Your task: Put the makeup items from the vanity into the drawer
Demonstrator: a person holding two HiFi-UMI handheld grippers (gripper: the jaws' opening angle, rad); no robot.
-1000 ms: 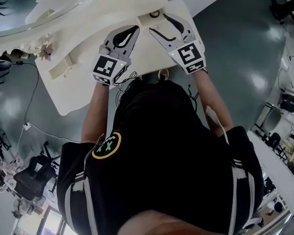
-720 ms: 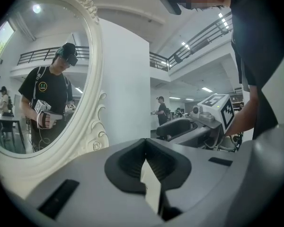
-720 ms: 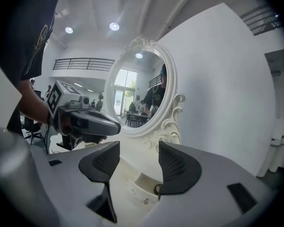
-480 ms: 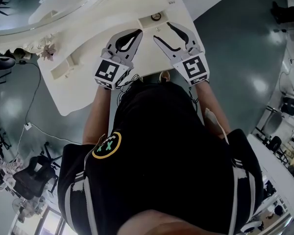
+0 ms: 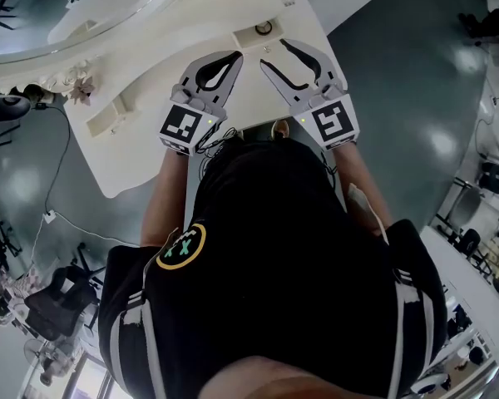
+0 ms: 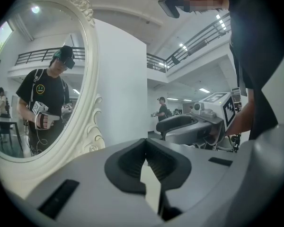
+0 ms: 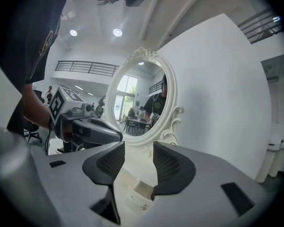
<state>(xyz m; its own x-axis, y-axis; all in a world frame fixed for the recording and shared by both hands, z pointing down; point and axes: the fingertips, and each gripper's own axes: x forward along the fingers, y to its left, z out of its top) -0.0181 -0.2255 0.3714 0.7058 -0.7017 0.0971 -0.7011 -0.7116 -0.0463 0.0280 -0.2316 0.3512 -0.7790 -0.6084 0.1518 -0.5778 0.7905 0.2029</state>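
**Head view.** We look down past a black short-sleeved shirt onto a white smooth-topped vanity table with curved edges. An oval mirror in a white carved frame fills the upper left of the frame. The left gripper, grey moulded plastic with black pads, sits left of centre, its tips meeting. The right gripper, at upper centre, has its tips apart. Both are over the tabletop. Only this view shows the small round dark-rimmed item. It lies in a shallow rectangular recess at top centre, just beyond the right gripper's tips. It is too small for us to identify.

**Left gripper view.** The ribbed black pads touch at their tips with nothing caught between them, so this tool is closed and empty. The mirror takes the left of the frame and reflects the person, a side the head view never gives. The right gripper and its black-and-white marker cube sit at right.

**Right gripper view.** The mesh-textured pads stand apart. The jaws have just been closing, and nothing is between them. Through the gap, at lower centre, we see white tabletop and a small white open-topped compartment. We cannot tell whether it is the recess noted above. A plain matte white wall fills the right.
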